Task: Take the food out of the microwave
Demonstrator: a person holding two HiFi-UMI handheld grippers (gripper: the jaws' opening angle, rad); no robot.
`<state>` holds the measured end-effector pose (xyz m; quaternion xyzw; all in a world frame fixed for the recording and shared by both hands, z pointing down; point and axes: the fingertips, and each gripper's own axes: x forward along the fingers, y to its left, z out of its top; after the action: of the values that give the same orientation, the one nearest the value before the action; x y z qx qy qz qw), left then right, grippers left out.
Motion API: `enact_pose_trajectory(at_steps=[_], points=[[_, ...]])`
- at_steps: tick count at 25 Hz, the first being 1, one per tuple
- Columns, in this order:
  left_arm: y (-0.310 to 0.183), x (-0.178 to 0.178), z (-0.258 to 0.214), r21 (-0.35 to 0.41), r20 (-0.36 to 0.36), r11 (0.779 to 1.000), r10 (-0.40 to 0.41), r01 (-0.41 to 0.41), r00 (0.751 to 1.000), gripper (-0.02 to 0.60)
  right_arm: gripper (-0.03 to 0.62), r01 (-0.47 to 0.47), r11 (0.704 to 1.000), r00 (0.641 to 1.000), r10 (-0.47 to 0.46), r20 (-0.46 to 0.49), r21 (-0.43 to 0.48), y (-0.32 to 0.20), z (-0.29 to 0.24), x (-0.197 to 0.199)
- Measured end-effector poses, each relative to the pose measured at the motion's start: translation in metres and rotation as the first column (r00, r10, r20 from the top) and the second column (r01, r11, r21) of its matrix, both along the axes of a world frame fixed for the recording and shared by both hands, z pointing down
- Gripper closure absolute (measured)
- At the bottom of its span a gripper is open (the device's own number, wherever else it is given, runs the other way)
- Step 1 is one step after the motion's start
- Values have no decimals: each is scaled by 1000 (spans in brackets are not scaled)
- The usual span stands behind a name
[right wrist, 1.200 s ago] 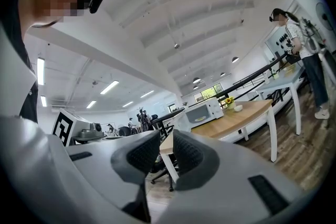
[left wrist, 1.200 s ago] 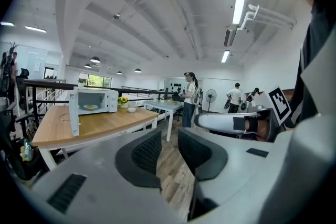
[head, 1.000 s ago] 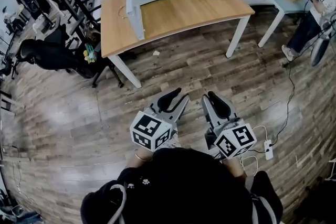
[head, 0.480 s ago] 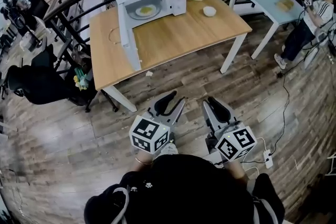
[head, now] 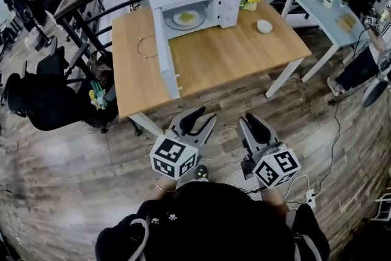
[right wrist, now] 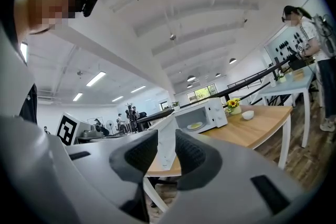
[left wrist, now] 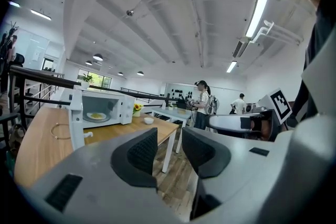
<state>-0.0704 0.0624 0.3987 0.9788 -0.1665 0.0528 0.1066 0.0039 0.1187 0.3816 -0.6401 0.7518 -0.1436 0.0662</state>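
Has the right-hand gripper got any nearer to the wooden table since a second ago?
Yes. The right gripper has come toward the wooden table: the strip of floor between its tips and the table's near edge has shrunk.

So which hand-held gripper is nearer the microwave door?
Left. The left hand-held gripper is nearly in line with the microwave door; the right hand-held gripper is farther off to its right.
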Motion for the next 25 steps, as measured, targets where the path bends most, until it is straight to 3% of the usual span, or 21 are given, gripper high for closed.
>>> enact_pose_trajectory(at_steps=[14,25], points=[[-58,5,7,22,38,999,-29,28,999,453,475,27,1000,1000,-26,17,-17,-63,2,10],[-138,48,10,28,91,977,-212,210,973,449,463,228,973,973,-227,37,-25,-172,7,56]])
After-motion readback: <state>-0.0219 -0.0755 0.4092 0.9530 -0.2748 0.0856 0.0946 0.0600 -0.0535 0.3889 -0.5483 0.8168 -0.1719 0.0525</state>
